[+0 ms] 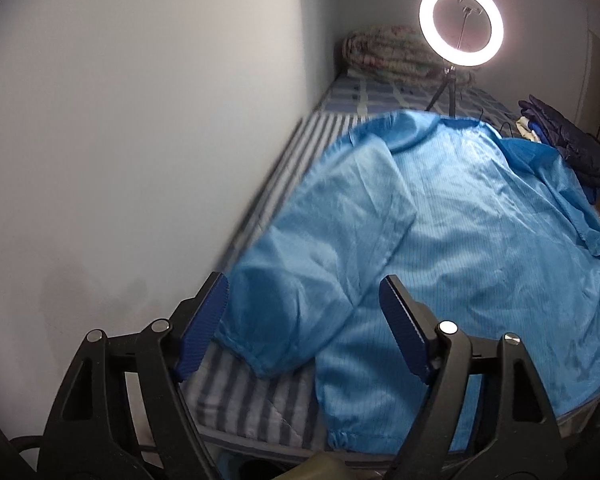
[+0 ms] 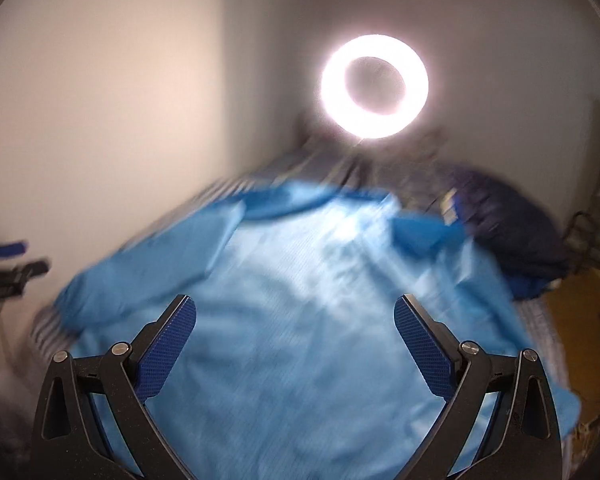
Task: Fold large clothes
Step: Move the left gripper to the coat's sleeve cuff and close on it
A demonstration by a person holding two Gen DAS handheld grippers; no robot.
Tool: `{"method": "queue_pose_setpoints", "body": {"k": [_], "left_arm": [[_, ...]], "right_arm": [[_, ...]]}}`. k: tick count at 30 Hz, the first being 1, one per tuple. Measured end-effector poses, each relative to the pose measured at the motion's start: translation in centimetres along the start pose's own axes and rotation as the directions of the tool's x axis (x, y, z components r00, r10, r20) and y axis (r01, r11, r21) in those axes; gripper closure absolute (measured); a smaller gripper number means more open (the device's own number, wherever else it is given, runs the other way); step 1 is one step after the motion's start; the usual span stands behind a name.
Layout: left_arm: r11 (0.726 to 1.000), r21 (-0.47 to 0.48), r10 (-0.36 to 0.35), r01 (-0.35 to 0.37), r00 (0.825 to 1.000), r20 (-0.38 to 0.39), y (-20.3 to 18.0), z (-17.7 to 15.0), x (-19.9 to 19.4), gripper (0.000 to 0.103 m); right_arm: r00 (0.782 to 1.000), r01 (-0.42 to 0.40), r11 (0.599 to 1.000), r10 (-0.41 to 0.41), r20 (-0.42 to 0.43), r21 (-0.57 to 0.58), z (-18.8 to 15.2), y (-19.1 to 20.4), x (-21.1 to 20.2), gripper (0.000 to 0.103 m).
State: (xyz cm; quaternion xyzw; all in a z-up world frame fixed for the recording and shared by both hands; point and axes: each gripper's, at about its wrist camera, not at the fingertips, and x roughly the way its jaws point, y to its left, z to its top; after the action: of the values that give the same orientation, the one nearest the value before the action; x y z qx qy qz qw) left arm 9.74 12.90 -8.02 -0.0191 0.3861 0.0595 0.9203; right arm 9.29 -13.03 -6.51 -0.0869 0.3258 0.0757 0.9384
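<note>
Reaching in with both grippers spread wide and empty, left gripper (image 1: 304, 328) over the blue coat's (image 1: 480, 220) sleeve (image 1: 320, 256), right gripper (image 2: 296, 344) over its body; you next pinch that sleeve.

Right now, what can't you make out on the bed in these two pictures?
- Right wrist view: dark clothes pile smeared by motion blur.
- Left wrist view: blue coat hem cut off by the right edge.
- Left wrist view: quilt partly hidden behind ring light glare.

Left wrist view angled down over bed's wall side, right wrist view over its middle, blurred, both sharing blue garment (image 1: 460, 220) and ring light (image 2: 374, 86)
</note>
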Motion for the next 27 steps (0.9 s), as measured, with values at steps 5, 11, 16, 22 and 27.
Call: {"method": "queue_pose_setpoints", "body": {"k": [5,11,16,22,27], "left_arm": [[0.974,-0.209,-0.123,0.090,0.980,-0.153,2.6,-1.8,3.5,0.023],[0.938,-0.342,-0.132,0.046,0.964,-0.230,4.9,-3.3,6.2,0.023],[0.906,-0.424,-0.122,-0.012,0.950,-0.288,6.5,-4.2,9.0,0.023],[0.935,-0.351,-0.060,-0.050,0.953,-0.297,5.6,-3.9,11.2,0.068],[0.980,-0.199,-0.009,-0.020,0.990,-0.143,3.3,-2.0,8.6,0.103]], "right_arm": [[0.976,-0.134,0.988,0.145,-0.165,0.074,-2.0,-1.8,2.5,0.046],[0.965,-0.131,0.983,0.156,-0.211,0.129,-3.5,-3.7,3.0,0.048],[0.967,-0.143,0.986,0.158,-0.198,0.084,-3.5,-2.4,2.5,0.048],[0.970,-0.162,0.987,0.161,-0.183,0.009,-3.1,-0.3,2.0,0.048],[0.965,-0.177,0.984,0.174,-0.196,0.005,-3.2,0.0,2.2,0.051]]}}
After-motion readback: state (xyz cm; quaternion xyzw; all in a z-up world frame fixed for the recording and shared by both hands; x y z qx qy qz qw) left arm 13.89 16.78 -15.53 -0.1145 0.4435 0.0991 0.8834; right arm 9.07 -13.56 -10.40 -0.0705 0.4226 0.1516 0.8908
